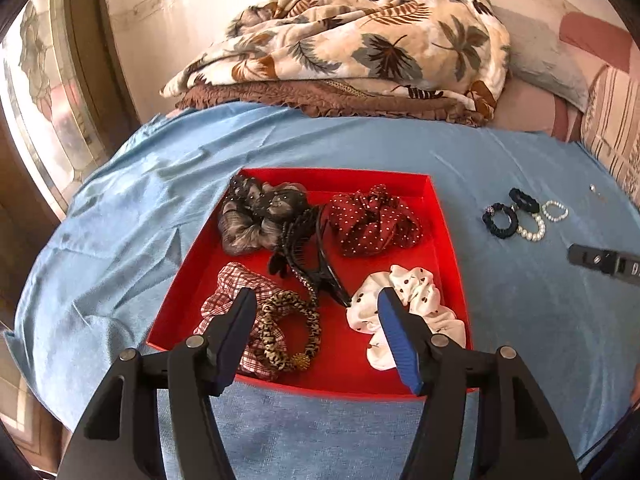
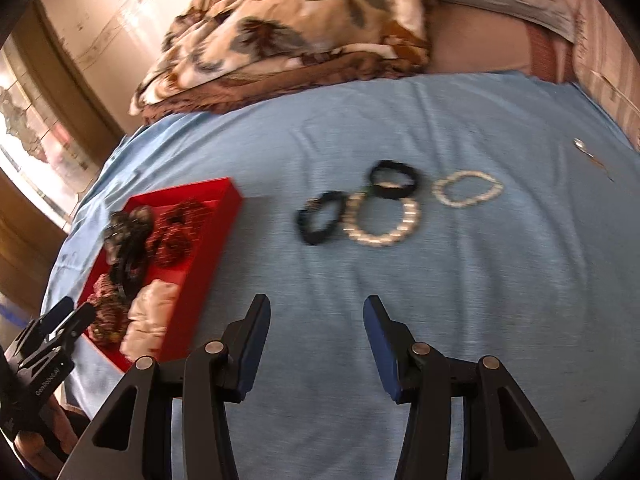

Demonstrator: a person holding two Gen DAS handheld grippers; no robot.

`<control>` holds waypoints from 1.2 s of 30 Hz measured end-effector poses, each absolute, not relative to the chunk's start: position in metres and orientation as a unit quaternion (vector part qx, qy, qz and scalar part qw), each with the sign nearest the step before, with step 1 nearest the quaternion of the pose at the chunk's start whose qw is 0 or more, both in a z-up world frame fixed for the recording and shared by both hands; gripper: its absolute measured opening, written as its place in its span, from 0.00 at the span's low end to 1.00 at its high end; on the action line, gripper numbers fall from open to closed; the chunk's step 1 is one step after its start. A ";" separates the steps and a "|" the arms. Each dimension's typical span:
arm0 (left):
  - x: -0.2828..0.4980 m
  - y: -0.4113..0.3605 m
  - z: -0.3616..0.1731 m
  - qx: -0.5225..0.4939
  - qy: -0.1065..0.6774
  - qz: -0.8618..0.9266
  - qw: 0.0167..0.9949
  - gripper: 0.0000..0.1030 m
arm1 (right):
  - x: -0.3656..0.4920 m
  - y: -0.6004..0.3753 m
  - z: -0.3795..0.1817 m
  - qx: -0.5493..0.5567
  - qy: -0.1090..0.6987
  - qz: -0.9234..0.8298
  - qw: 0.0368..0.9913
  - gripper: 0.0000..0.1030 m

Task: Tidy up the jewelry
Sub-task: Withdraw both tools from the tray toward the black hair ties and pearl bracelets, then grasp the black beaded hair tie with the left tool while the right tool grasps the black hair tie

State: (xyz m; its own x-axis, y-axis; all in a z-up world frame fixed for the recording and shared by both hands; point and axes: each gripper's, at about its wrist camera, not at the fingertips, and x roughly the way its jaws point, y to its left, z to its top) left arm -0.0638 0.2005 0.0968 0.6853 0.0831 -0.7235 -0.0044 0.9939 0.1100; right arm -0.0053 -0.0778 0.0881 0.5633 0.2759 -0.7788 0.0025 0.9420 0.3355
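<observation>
A red tray on the blue cloth holds several scrunchies: grey, dark red dotted, plaid, white dotted. It also holds a leopard-print band and a black claw clip. My left gripper hovers open over the tray's near half, with nothing between its fingers. To the tray's right lie two black hair ties and two pearl bracelets. My right gripper stands open and empty above bare cloth, short of them. The red tray sits to its left.
A leaf-patterned blanket on a brown cushion lies at the back of the bed. A small metal piece rests far right on the blue cloth. The left gripper shows at the right wrist view's left edge.
</observation>
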 end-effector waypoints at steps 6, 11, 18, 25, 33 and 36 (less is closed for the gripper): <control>-0.069 0.192 0.110 0.017 0.398 0.003 0.917 0.60 | -0.006 -0.135 0.074 0.175 0.454 0.044 0.873 0.51; -0.054 0.162 0.126 0.023 0.402 -0.027 0.915 0.60 | 0.004 -0.170 0.060 0.199 0.447 0.026 0.872 0.51; -0.001 0.093 0.119 0.032 0.436 -0.078 0.896 0.60 | 0.032 -0.189 0.051 0.209 0.449 0.037 0.868 0.51; 0.057 0.049 0.073 0.037 0.481 -0.087 0.871 0.50 | 0.066 -0.201 0.047 0.190 0.439 0.041 0.877 0.51; 0.096 0.041 0.033 0.025 0.515 -0.068 0.854 0.42 | 0.114 -0.169 0.055 0.193 0.413 0.125 0.881 0.40; 0.101 0.040 0.023 0.029 0.520 -0.068 0.851 0.43 | 0.131 -0.147 0.049 0.154 0.423 0.133 0.883 0.38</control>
